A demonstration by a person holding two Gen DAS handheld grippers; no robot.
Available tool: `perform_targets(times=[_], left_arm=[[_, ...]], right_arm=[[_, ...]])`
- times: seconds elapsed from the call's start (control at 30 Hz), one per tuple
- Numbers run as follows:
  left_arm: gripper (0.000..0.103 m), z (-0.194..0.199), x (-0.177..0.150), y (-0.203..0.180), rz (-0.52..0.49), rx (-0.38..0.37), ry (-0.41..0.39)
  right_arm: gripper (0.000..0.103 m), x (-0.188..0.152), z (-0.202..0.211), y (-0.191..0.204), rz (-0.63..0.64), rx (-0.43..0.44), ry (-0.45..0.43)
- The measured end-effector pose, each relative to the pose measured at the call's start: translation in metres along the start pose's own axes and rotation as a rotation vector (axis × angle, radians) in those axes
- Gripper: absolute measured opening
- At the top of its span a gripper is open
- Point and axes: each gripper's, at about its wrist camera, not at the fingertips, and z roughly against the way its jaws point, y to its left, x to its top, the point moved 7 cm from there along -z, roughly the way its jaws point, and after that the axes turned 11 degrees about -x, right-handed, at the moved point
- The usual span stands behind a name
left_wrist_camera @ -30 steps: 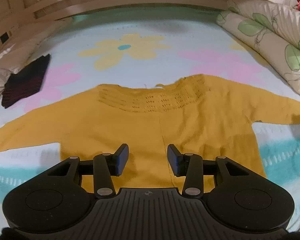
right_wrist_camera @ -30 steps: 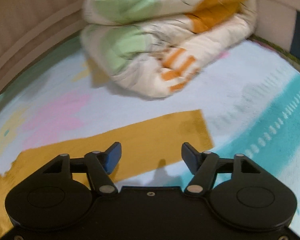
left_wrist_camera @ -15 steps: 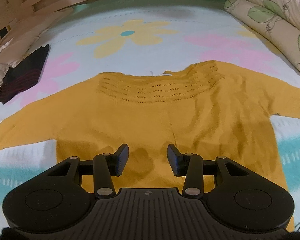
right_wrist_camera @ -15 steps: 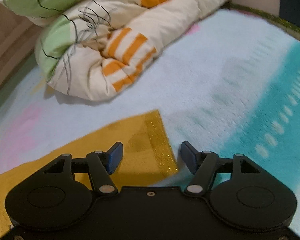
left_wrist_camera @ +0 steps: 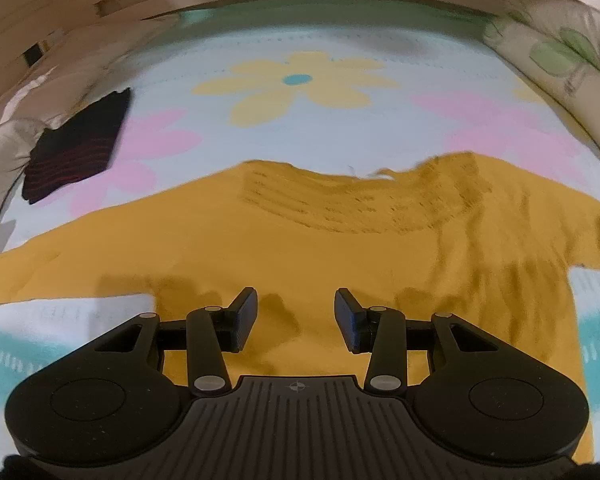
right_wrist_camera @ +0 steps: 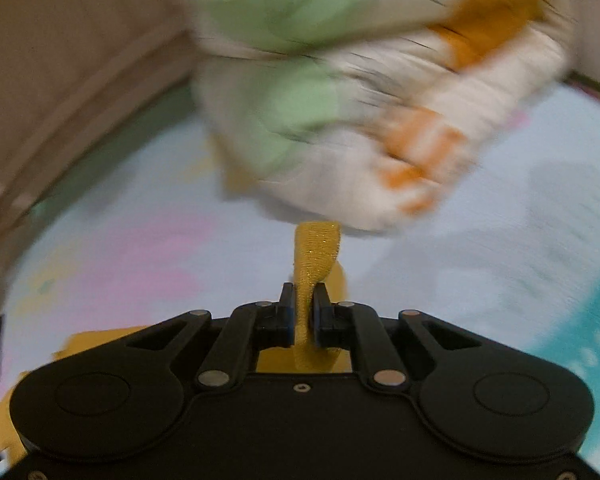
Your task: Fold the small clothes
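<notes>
Half a second ago the right gripper (right_wrist_camera: 304, 308) stood with its fingers spread over the cuff of the mustard-yellow knitted sweater (left_wrist_camera: 300, 252); now those fingers are pressed together on the sleeve end (right_wrist_camera: 315, 264), which rises in a narrow bunched strip between the blue pads and flares out above them; the right wrist view is heavily blurred, so how far the cuff has lifted off the bedding is hard to say, though it seems raised. Beyond the pinched sleeve lies the rolled white quilt with green and orange patches (right_wrist_camera: 340, 92), just behind the cuff in that view; the pale blue bedsheet printed with pink and yellow flowers (left_wrist_camera: 300, 128) shows around it.

Taking the sweater as the landmark: it lies flat on the bedsheet, neckline with its openwork yoke at the far side, one sleeve stretched out to the left edge of the left wrist view, the other running off to the right; the left gripper (left_wrist_camera: 296, 314) hovers over the sweater's near hem, its fingers apart and holding nothing; a folded black cloth with red stripes (left_wrist_camera: 76, 148) lies well apart from the sweater, beyond its left sleeve, near a pale pillow (left_wrist_camera: 4, 160); the large yellow flower print sits beyond the neckline.
</notes>
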Motion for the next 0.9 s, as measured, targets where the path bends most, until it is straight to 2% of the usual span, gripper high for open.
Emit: perform_targets(times=[0.23,0.37,0.53,0.73,0.9], left_arm=[[0.041,0.012,0.009,0.041,0.027,0.043,-0.03],[0.041,0.019,0.013,0.064,0.039,0.074,-0.051],[0.041,0.028,0.015,0.093,0.078,0.091,-0.066],[0.041,0.037,0.014,0.123,0.131,0.116,-0.08],[0.042,0.039,0.013,0.146,0.194,0.119,-0.083]], right_arm=[[0.017,-0.014,0.034,0.144,0.119,0.185,0.021],[0.017,-0.038,0.044,0.227,0.166,0.299,0.057],[0.017,-0.077,0.043,0.317,0.231,0.397,0.109],[0.017,-0.126,0.038,0.401,0.277,0.478,0.179],[0.017,-0.165,0.034,0.449,0.308,0.529,0.23]])
